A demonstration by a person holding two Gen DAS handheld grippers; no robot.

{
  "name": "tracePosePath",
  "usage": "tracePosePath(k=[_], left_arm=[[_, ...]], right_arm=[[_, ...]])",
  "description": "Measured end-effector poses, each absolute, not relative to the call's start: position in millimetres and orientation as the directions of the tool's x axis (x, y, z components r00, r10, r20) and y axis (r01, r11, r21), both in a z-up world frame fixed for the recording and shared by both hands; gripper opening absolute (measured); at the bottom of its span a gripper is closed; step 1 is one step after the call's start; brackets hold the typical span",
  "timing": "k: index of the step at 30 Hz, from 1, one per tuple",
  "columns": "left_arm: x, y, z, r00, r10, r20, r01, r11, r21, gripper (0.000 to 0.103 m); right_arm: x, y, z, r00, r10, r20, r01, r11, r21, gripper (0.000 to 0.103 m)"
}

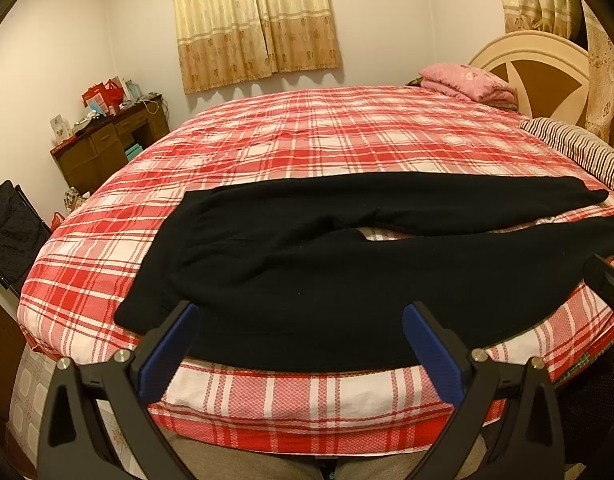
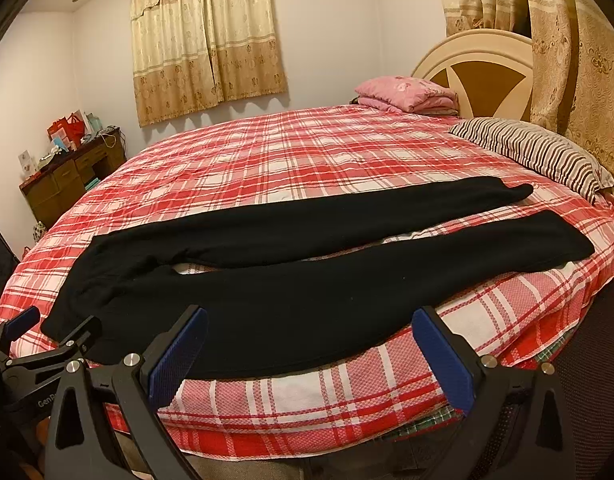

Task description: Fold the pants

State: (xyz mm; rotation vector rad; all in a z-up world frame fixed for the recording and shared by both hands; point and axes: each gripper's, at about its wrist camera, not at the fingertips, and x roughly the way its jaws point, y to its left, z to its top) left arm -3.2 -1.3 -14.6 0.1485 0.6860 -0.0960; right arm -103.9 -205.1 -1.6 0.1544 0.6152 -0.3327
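Black pants (image 1: 307,280) spread flat on the plaid bed (image 1: 307,140), waistband to the left, both legs running right toward the striped pillow (image 2: 535,152). Legs apart, narrow strip of sheet visible between them near the crotch. Near leg lies along the bed's front edge; far leg sits further in.

Left gripper (image 1: 301,344) released, jaws spread wide, nothing between the blue pads (image 1: 167,352). Hovers just off the front edge, roughly at hip/upper thigh of the near leg. Right gripper (image 2: 311,348) likewise wide apart and empty, lined up at mid-thigh to knee of the near leg. Neither touching cloth as far as visible.

Judgement: no fold made yet; first step looks like leg over leg, lengthwise.

To do it well:
- Pinch the near leg's outer edge only, one layer stack, not the sheet under it. Plaid sheet bunches easily at the bed lip, so come in low and shallow.
- Spread the grips wider first: left toward the waistband corner, right toward the cuff (image 2: 563,240). Current spacing probably leaves the cuff end dragging.
- Lift both ends level, carry over in one arc, lay the near leg's edge onto the far leg's outer edge.
- Match waistband corners first, then cuffs; far cuff (image 2: 519,192) sits a bit offset from the near one, so expect a small correction.
- Let go only once cloth lies flat; thick dark fabric likely holds creases and hides wrinkles in this light.

Risk: grabbing sheet together with pants, twisting the crotch seam.
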Motion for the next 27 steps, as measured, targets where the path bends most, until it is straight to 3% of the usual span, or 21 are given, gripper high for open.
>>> tracePosePath(k=[10,19,24,27], left_arm=[[27.9,20.7,-31.8,0.718,-0.071,-0.693,0.155,0.986,0.059,0.103],[108.3,139.0,-18.3,0.707,-0.017,-0.707,-0.022,0.999,-0.046,0.103],[173.9,183.5,-5.6,0.697,-0.061,-0.714,-0.066,0.987,-0.148,0.102],[215.4,190.2,-13.5,0.660,-0.148,-0.736,-0.004,0.980,-0.201,0.088]], right_arm=[[-95.7,-213.7,-15.3,0.747,-0.268,-0.609,0.344,0.939,0.009,0.102],[-68.7,-218.1,-29.7,0.747,-0.247,-0.618,0.263,0.962,-0.067,0.102],[-33.0,-217.6,-23.3,0.762,-0.201,-0.616,0.233,0.972,-0.029,0.102],[-10.2,-212.7,-23.7,0.763,-0.156,-0.628,0.216,0.976,0.021,0.102]])
